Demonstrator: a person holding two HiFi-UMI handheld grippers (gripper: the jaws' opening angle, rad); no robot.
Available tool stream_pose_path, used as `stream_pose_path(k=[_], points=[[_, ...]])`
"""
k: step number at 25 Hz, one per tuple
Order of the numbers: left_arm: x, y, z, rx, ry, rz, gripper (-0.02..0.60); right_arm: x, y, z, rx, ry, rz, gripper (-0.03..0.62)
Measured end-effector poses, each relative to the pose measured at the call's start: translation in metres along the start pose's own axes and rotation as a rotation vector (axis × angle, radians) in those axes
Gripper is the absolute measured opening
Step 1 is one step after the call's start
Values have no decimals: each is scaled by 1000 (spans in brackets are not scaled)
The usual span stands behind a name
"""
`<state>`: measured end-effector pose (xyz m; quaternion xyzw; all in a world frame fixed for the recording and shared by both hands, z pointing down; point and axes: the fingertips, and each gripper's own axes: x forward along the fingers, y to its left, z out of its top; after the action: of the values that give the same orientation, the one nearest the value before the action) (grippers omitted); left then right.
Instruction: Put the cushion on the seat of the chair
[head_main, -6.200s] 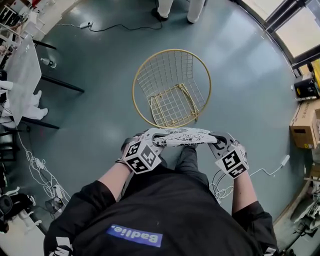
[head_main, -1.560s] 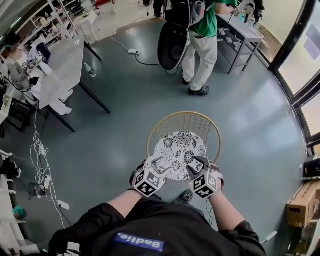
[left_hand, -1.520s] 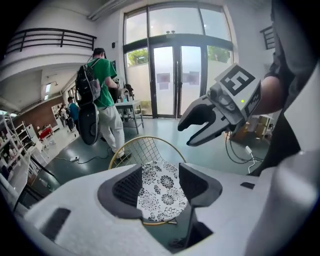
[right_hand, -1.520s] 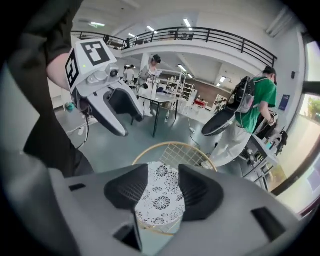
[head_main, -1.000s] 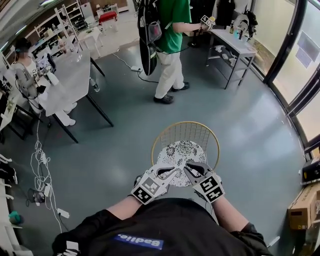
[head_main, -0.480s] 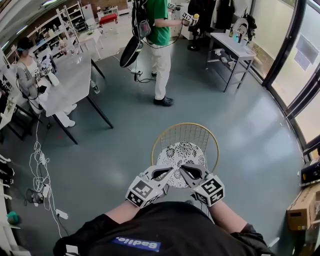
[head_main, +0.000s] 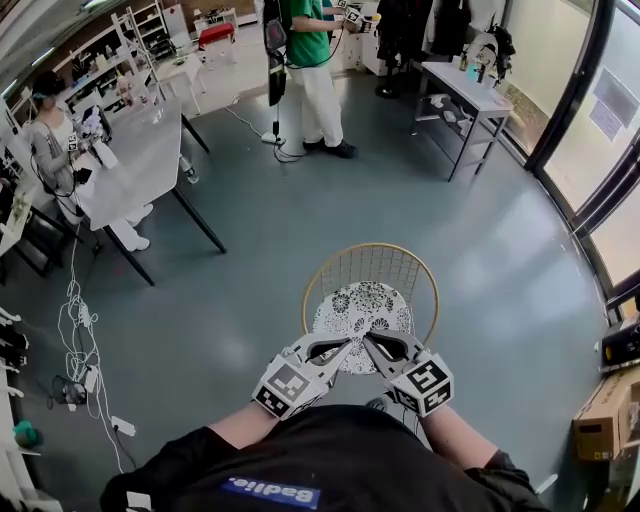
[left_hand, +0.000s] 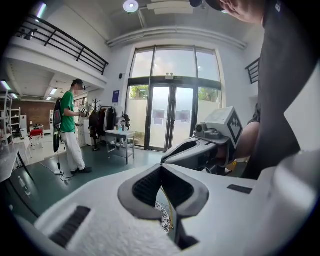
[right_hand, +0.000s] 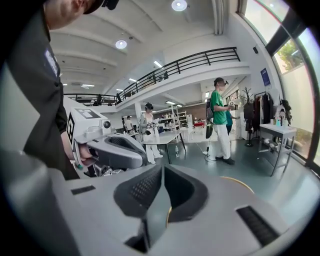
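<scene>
Nearest: left gripper (head_main: 345, 347), jaws pressed together, nothing between them. Right gripper (head_main: 368, 341), likewise clenched shut and empty. Their tips sit close to each other over the cushion's near edge; contact with it cannot be confirmed.

Next: cushion (head_main: 362, 308). Round, flat, white with dark floral medallions. It lies level on the seat, inside the rim, roughly centred, its near edge partly hidden behind the grippers.

Chair (head_main: 372, 262): gold wire frame, with a gridded round back rising behind the cushion.

Status: placement judged complete, neither gripper holding anything; at most a check that the cushion sits flat.

Beyond: white table (head_main: 140, 150); a standing person in a green top (head_main: 305, 45).
</scene>
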<state>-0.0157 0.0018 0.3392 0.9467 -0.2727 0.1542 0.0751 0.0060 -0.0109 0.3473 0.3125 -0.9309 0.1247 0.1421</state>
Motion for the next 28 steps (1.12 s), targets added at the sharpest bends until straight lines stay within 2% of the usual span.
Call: stream_pose_path(k=[28], points=[[2,5,10,-11,-16,11,17,-3,-4,7,4,-17,14,38]])
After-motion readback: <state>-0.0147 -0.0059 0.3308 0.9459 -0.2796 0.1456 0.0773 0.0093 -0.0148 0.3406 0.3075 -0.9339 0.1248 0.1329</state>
